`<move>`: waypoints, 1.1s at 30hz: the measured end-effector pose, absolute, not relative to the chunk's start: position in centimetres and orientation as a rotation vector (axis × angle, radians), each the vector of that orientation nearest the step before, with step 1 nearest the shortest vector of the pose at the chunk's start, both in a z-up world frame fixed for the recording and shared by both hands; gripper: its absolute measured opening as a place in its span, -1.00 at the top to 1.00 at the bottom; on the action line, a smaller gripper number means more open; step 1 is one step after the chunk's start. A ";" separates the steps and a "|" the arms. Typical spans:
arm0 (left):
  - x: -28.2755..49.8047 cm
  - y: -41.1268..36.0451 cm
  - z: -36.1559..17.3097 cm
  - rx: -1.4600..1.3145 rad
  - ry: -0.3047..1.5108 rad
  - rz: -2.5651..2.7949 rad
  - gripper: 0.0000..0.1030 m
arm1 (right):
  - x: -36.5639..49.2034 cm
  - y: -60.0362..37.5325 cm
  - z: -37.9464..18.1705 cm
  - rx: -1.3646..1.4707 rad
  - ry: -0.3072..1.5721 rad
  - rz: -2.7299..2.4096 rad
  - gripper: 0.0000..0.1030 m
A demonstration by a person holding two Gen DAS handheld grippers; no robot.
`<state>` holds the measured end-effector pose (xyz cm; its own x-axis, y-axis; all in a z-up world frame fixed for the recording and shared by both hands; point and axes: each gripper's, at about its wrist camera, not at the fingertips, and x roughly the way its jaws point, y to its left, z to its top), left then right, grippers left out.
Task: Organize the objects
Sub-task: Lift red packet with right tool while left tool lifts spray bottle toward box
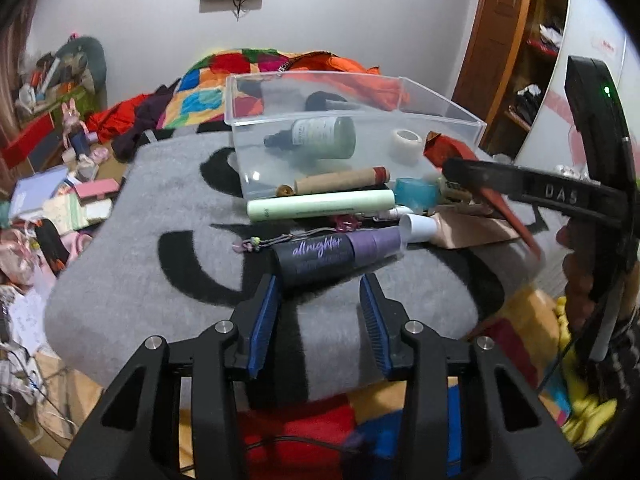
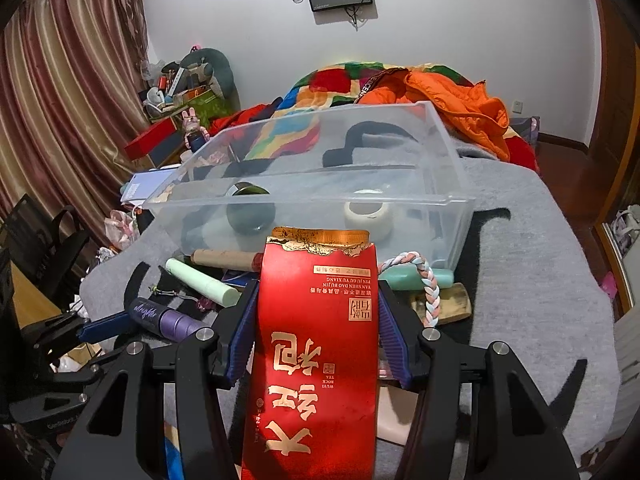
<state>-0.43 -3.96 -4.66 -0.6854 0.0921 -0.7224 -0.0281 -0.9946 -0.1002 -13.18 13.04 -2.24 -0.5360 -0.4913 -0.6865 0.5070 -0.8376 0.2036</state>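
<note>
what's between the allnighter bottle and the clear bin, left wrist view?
Left wrist view: between the allnighter bottle and the clear bin lie a beaded cord, a pale green tube and a cardboard roll.

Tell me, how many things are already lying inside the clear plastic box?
3 that I can see: a green dropper bottle at the left, a white tape roll at the right, and a dark item at the back; others may be hidden.
</note>
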 end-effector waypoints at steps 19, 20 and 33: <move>-4.8 -3.3 -5.4 -1.199 -0.018 2.711 -0.28 | -13.3 15.4 1.0 0.952 -0.024 -2.414 0.00; -4.5 -3.3 -5.4 -1.197 -0.021 2.715 -0.23 | -13.4 15.4 1.0 0.953 -0.027 -2.415 0.00; -3.2 -1.7 -4.7 -1.151 0.099 2.646 0.19 | -15.0 14.9 2.0 0.933 -0.010 -2.418 0.00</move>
